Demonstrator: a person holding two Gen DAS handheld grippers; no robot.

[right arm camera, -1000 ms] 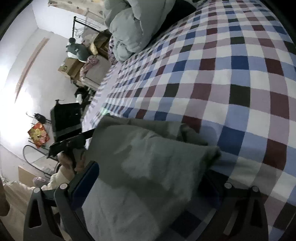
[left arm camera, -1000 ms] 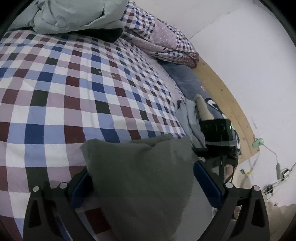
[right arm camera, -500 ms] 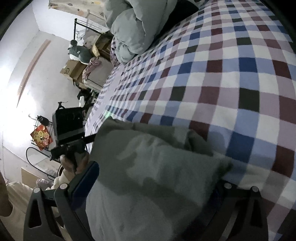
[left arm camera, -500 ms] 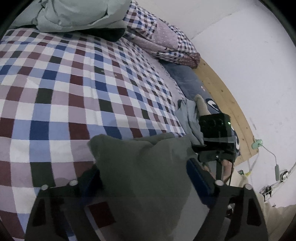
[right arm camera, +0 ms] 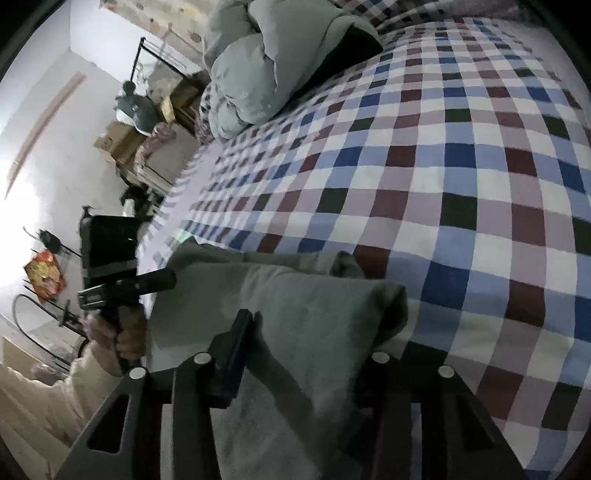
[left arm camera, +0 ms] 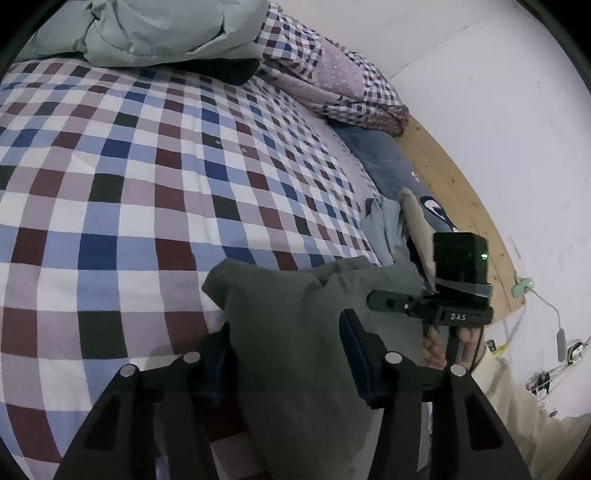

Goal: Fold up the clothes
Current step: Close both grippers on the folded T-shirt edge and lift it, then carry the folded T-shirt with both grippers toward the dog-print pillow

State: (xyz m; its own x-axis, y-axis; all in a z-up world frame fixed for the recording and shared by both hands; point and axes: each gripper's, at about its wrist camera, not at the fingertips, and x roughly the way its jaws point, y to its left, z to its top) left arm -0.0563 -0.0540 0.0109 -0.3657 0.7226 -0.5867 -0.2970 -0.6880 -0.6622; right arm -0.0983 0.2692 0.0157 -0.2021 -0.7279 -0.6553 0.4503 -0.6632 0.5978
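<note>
A folded grey garment (left arm camera: 291, 306) lies at the near edge of the checked bed (left arm camera: 147, 177). My left gripper (left arm camera: 288, 350) is shut on its near edge, and the cloth fills the gap between the blue pads. In the right wrist view the same garment (right arm camera: 295, 295) bunches between the fingers of my right gripper (right arm camera: 310, 350), which is shut on it too. Each gripper's black body, with a hand on its handle, shows in the other's view, the right one (left arm camera: 447, 310) and the left one (right arm camera: 118, 284).
A grey-green duvet (left arm camera: 155, 29) and a checked pillow (left arm camera: 332, 74) are heaped at the head of the bed. More clothes (left arm camera: 388, 229) lie piled at the bed's right edge by a wooden board (left arm camera: 454, 192). Boxes and a rack (right arm camera: 125, 144) stand beyond the left side.
Both grippers' fingers have drawn together from wide open onto the grey garment. The two grippers have also come closer to each other and a little forward.
</note>
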